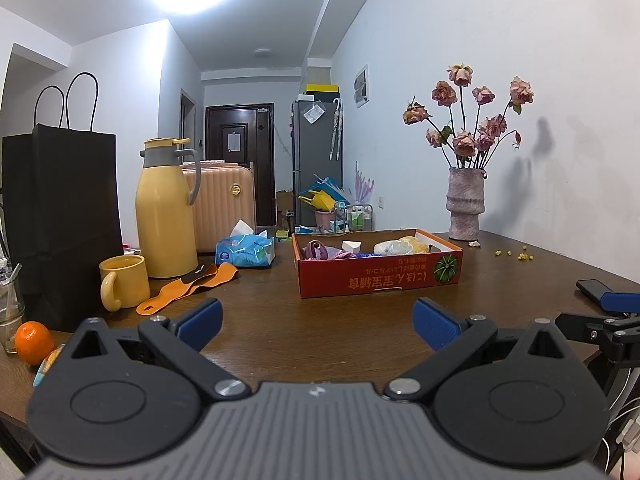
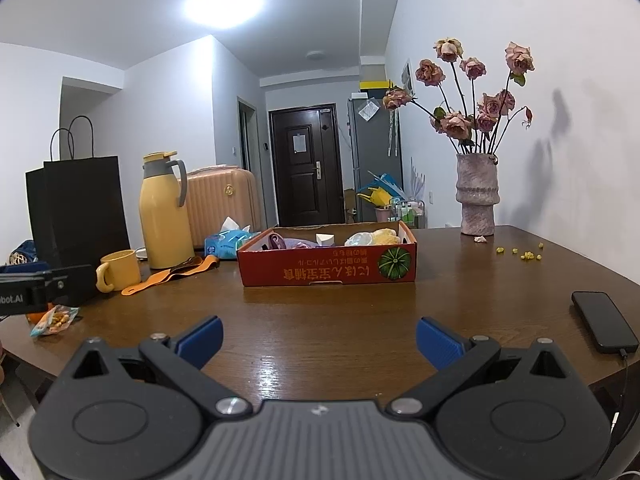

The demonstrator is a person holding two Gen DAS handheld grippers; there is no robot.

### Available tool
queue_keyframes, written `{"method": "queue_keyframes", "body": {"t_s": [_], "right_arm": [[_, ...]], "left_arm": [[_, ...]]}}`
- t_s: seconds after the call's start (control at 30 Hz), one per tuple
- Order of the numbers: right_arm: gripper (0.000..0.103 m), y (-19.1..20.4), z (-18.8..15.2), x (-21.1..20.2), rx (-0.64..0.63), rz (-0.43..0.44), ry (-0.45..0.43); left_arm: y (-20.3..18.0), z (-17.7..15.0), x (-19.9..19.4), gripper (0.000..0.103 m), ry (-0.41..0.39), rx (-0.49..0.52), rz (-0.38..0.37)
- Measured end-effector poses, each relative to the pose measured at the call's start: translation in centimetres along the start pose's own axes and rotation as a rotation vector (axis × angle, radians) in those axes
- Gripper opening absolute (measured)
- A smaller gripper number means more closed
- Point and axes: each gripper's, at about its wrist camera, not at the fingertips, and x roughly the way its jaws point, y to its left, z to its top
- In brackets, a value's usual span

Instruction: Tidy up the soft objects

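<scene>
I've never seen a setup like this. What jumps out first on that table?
The red cardboard box at the table's centre, holding soft odds and ends, sits straight ahead of both open grippers, left and right. A vase of faded pink roses stands by the right wall, and a tall yellow jug stands at the left beside a yellow mug.

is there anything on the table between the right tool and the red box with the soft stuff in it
Nothing visible. Bare wooden table lies between the open right tool and the red box. The black phone sits off to the right, the yellow mug and orange strap off to the left.
</scene>
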Motion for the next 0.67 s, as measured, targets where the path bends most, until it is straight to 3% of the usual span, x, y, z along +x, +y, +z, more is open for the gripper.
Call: {"method": "queue_keyframes", "body": {"t_s": [0.67], "right_arm": [[0.103, 0.11, 0.08, -0.11, 0.002, -0.004, -0.01]], "left_arm": [[0.2, 0.02, -0.63, 0.103, -0.026, -0.003, -0.032]]}}
